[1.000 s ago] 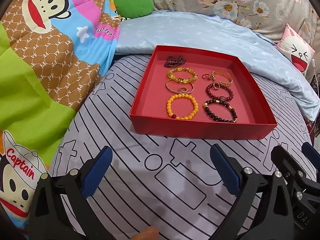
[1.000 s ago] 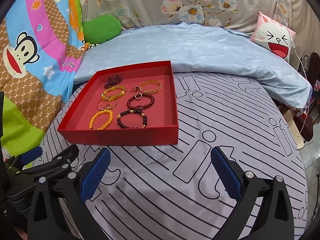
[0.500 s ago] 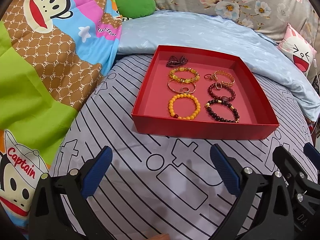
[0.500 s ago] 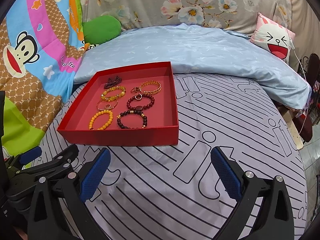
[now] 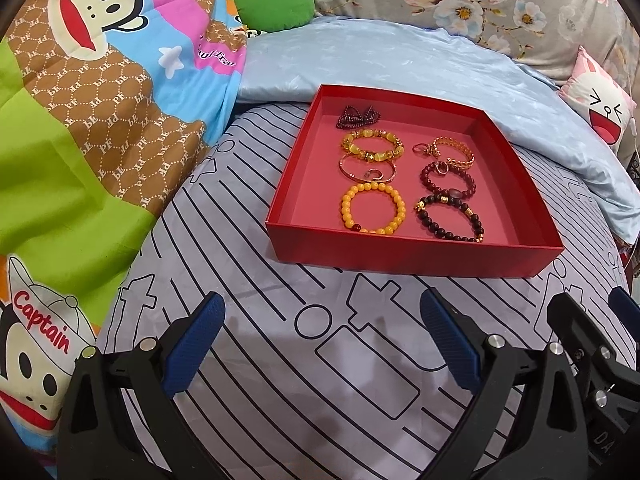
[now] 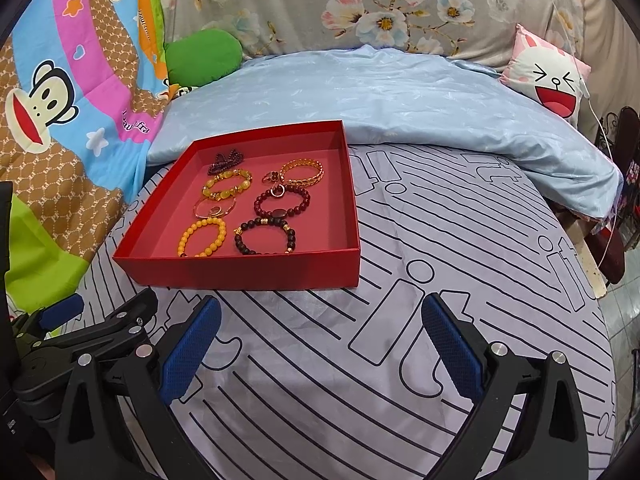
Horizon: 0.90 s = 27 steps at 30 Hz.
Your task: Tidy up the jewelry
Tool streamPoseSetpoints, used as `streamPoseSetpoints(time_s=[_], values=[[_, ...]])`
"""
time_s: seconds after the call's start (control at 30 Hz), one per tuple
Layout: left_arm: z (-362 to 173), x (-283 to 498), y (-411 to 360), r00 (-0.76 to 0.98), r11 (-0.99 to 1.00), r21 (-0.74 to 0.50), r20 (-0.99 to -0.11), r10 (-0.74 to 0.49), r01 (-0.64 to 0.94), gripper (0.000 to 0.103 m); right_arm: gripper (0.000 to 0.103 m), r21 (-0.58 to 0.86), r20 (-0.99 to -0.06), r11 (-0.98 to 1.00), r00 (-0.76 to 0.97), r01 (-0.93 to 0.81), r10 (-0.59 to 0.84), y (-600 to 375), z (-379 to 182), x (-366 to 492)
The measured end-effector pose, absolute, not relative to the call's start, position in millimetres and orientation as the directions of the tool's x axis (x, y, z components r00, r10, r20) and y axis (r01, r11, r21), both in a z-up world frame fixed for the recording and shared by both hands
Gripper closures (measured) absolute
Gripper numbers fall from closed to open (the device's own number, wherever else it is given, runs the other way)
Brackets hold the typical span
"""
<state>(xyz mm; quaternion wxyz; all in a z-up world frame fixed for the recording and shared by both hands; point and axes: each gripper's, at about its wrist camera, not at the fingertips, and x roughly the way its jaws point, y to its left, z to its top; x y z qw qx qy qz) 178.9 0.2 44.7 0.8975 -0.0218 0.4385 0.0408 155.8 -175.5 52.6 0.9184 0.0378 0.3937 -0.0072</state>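
Left tool (image 5: 322,336) nearer, red tray (image 5: 416,256) ahead.

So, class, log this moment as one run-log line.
left gripper: open, empty | right gripper: open, empty | red tray: on bed, bracelets inside | orange bead bracelet: nearest, untouched

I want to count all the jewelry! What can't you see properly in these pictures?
- Small rings, left view: too tiny to count.
- Orange bracelet, right view: near edge hidden by the red box wall.
- Dark beads: tangled, shape unclear.
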Motion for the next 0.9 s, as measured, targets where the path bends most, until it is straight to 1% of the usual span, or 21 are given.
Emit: streamPoseSetpoints(time_s=[0.9], values=[[42.5, 178.1, 3.2, 0.604, 0.994, 0.006, -0.794, 0.073, -0.113, 0.010, 0.006, 0.061, -0.727, 0.997, 0.687, 0.040, 0.017, -171.8, 48.7, 154.7]])
